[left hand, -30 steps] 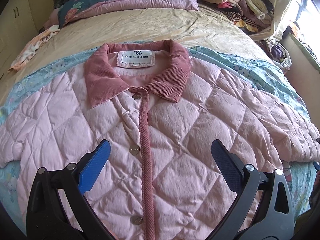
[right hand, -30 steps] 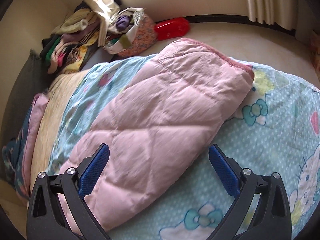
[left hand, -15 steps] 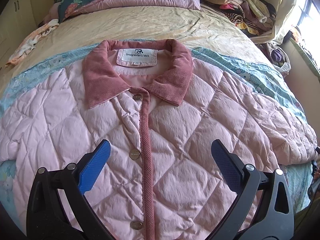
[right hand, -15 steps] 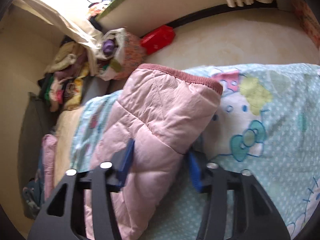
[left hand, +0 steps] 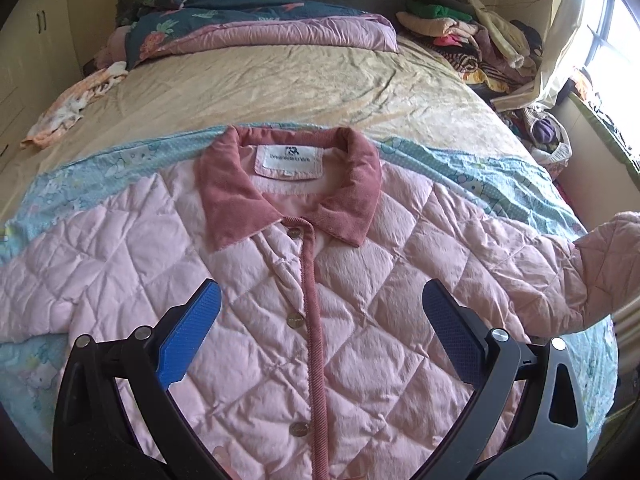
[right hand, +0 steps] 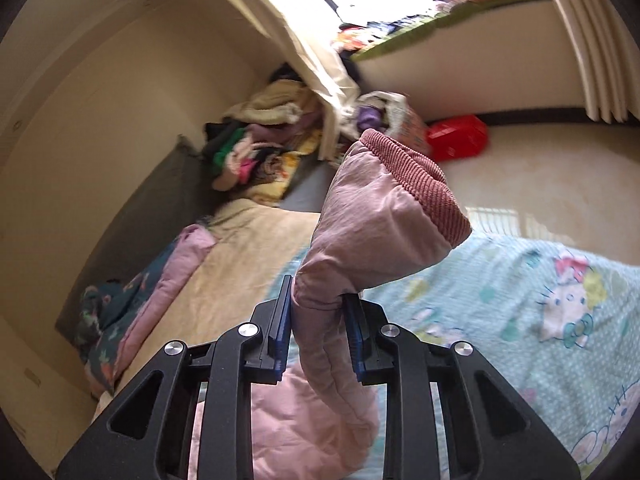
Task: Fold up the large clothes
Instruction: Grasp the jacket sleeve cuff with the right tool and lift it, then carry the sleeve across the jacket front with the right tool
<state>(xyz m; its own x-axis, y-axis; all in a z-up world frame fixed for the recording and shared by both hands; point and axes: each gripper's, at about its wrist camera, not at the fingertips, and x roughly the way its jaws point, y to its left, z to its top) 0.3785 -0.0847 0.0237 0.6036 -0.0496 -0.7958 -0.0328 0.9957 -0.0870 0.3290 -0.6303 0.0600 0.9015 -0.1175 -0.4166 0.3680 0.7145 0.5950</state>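
- Left wrist view: the left tongs (left hand: pixel 318 336) hang open above the jacket (left hand: pixel 248 288), nothing between the blue pads (left hand: pixel 190 338).
- The jacket lies front up and buttoned on the near half of the bed (left hand: pixel 280 92), over a blue cartoon sheet (left hand: pixel 492 176). Its collar (left hand: pixel 236 200) points far, with a white label (left hand: pixel 289 160) inside it.
- The right sleeve (left hand: pixel 596 264) is raised off the sheet at the right edge.
- A quilt (left hand: pixel 256 30) lies at the far end of the bed; a pile of clothes (left hand: pixel 468 40) sits far right, near the window (left hand: pixel 612 44).
- Right wrist view: the right tongs (right hand: pixel 318 334) are closing, their pads (right hand: pixel 280 320) pressing on the sleeve (right hand: pixel 360 248), which is pinched between them.
- The sleeve's ribbed cuff (right hand: pixel 420 184) stands above the tongs; the rest droops near the camera.
- A red box (right hand: pixel 458 142) lies on the floor (right hand: pixel 540 168) beyond the sheet (right hand: pixel 520 292).
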